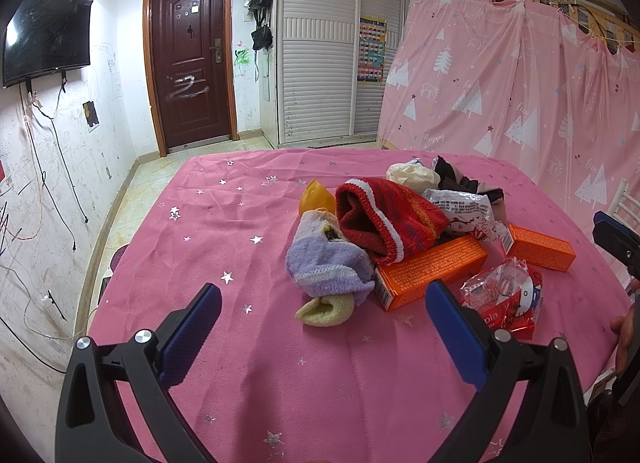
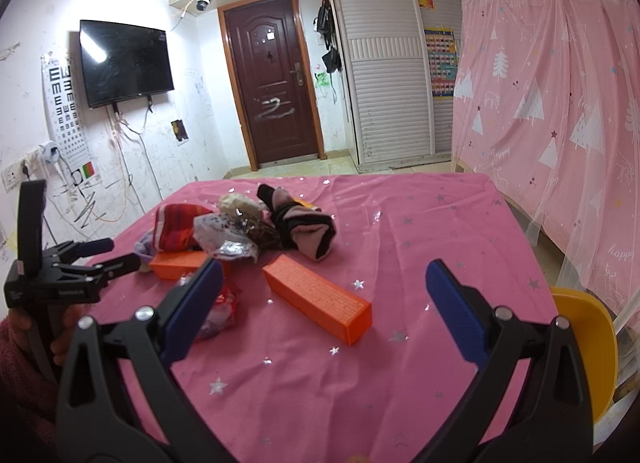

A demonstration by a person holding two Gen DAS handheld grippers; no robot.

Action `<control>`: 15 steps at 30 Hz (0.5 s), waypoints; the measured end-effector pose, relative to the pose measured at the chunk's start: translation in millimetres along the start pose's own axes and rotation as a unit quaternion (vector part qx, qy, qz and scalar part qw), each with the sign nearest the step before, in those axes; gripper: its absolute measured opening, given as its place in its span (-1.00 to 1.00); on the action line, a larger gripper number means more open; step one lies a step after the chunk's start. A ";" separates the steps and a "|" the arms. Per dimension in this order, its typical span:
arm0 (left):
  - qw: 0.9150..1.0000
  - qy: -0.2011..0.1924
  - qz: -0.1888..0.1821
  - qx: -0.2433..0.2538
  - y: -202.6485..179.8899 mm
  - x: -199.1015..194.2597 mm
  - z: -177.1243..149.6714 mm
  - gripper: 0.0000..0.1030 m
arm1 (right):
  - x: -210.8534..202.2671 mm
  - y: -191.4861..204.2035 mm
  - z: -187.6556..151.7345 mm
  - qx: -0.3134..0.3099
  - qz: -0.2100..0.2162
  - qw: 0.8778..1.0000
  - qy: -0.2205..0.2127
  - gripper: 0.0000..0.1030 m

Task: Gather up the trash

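Since both tools gape wide with nothing held, collecting not begun. Left tool hovers over pink tabletop, just short of purple sock. Right tool faces nearer orange box. Trash sits mid-tabletop: two orange boxes, red snack wrapper, silver wrapper, mixed with red knit sock. Risk: tool snags sock instead of wrapper, or crinkly film slips out. Wrapper reads "pia"-ish, rest unreadable. Curtain behind says "happy".
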State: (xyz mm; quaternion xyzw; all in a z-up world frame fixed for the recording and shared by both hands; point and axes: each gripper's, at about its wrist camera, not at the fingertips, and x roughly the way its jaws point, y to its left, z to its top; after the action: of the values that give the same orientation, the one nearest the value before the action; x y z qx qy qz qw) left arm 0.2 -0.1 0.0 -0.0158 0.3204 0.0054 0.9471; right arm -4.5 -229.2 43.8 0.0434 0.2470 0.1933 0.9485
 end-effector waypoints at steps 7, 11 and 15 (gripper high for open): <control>1.000 0.000 0.000 0.000 -0.1 0.0 0.0 0.85 | 0.2 -0.2 -0.1 0.000 0.000 1.000 0.000 0.89; 1.000 0.008 -0.004 -0.003 0.9 1.7 0.7 0.85 | 0.5 -0.3 0.3 0.000 0.001 1.000 0.003 0.89; 0.999 0.046 -0.017 -0.016 5.9 12.5 6.0 0.85 | 1.2 -3.8 1.4 0.005 0.010 1.000 0.014 0.89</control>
State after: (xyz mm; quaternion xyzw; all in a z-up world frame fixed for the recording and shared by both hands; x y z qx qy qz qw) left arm 13.6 6.0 -3.0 -0.0368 0.3628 -0.0063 0.9311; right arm -1.5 -232.2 43.8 0.0481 0.2607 0.2023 0.9428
